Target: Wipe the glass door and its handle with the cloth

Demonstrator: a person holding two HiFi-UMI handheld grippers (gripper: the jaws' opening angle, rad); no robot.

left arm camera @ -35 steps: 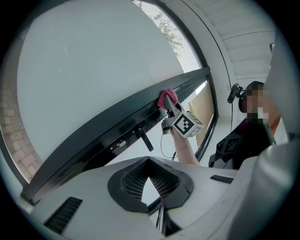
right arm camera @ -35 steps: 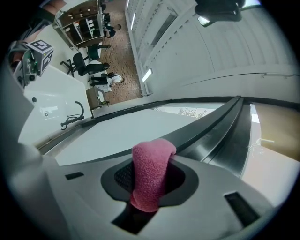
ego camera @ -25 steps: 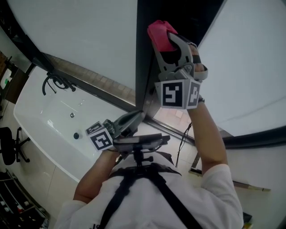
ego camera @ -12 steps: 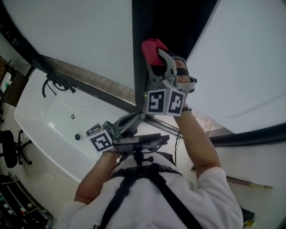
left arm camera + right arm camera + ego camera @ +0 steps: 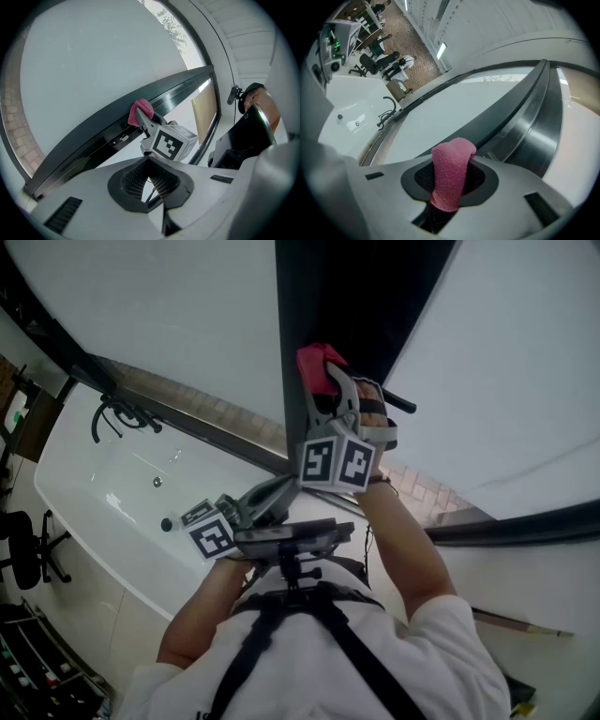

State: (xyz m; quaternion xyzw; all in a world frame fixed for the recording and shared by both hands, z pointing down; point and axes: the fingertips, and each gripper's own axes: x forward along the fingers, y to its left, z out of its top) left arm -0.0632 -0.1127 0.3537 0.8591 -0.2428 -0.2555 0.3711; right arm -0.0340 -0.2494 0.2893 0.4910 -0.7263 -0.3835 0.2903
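The cloth (image 5: pixel 451 176) is pink, nubbly terry, matt. The glass door (image 5: pixel 159 315) looks smooth and milky, its metal frame (image 5: pixel 536 133) dark with a satin sheen. The right gripper (image 5: pixel 452 183) is matt grey plastic, and the bathtub (image 5: pixel 94 498) is glossy white.

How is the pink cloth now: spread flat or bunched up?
Bunched up: the cloth is a thick roll clamped in the right gripper.

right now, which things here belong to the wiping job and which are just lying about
Job in hand:
pink cloth
right gripper, clamped on it
glass door

Lying about:
bathtub
tap
office chair
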